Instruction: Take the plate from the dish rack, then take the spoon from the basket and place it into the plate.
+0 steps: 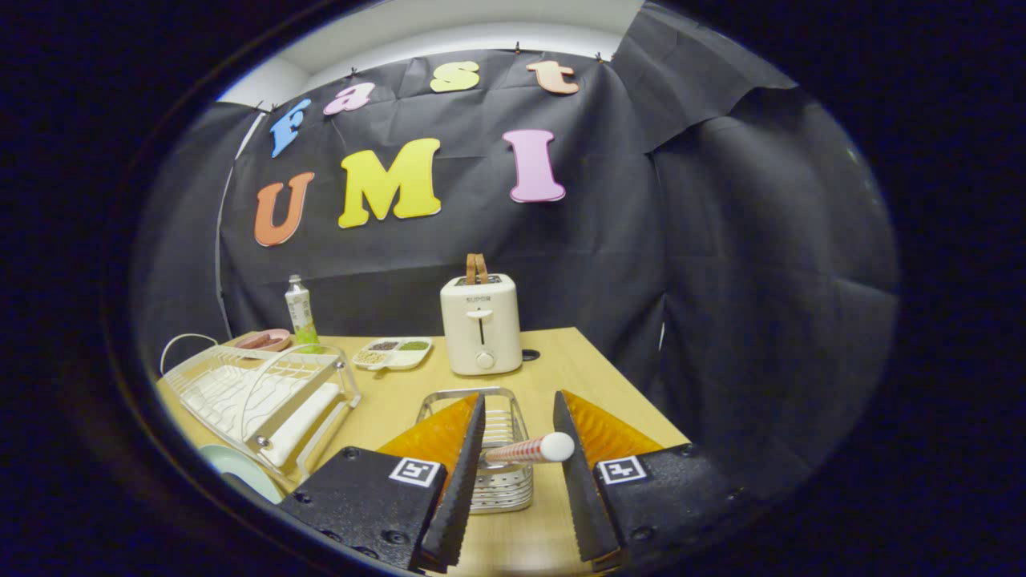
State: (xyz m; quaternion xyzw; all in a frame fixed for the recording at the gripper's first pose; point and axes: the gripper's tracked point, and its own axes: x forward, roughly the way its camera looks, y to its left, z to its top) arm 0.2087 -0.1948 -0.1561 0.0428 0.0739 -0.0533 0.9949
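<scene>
Although my gripper (pixel 519 449) hung above the wooden table (pixel 561 361), its two fingers stood apart, and I could not tell whether both pressed on the red-and-white striped spoon handle with a white rounded end (pixel 531 449) that lay crosswise between them. The handle's long axis ran from the left finger toward the right one, its white end close to the right finger, its other end hidden behind the left finger. Just below and beyond the fingers sat the small silver wire basket (pixel 501 473), so I judged the spoon had left the basket or was just leaving it.

The pale green round plate (pixel 240 473) lay flat on the table to my left, beside the near corner of the white wire dish rack (pixel 256 393), and partly cut off from sight. The coming move, as I judged it, turned on that: the plate lay leftward and nearer to me than the basket, so the spoon would have to travel left and down.

I counted one spoon, one plate, one basket, one rack. Farther back stood one cream toaster (pixel 481 324), one divided white tray of grains (pixel 393 353), one green-labelled bottle (pixel 300 316) and one pink dish (pixel 263 340).
</scene>
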